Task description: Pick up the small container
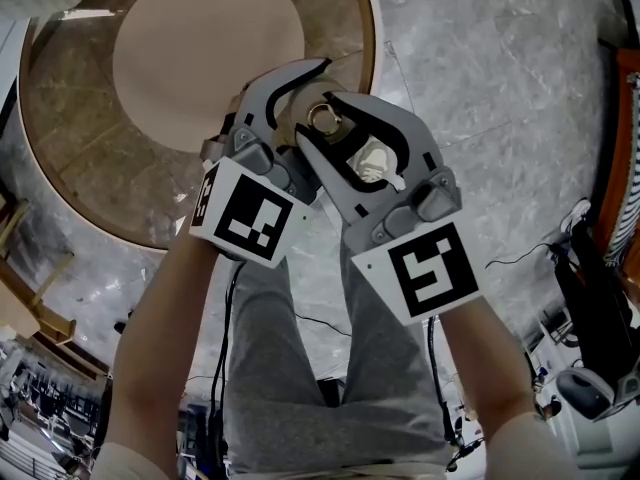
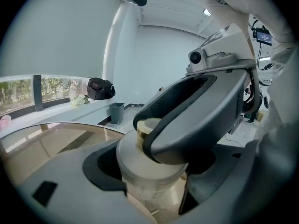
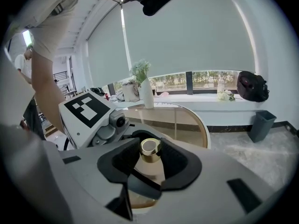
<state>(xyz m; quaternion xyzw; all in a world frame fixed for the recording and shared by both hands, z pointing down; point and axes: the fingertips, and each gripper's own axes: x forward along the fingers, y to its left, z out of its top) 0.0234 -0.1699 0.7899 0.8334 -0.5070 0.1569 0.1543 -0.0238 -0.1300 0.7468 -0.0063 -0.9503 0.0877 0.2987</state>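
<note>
Marble floor (image 1: 500, 88) spreads beneath a round glass worktop (image 1: 60, 168), and you hold both tools crossed at its near edge. Your left gripper (image 2: 154, 178) has its fingers clamped on the pale, translucent body of the small container (image 2: 149, 167), which stands upright (whether its base touches the glass cannot be told). Your right gripper (image 3: 150, 154) reaches over the left one, its fingers pressed against either side of the gold cap (image 3: 150, 146) on top.
</note>
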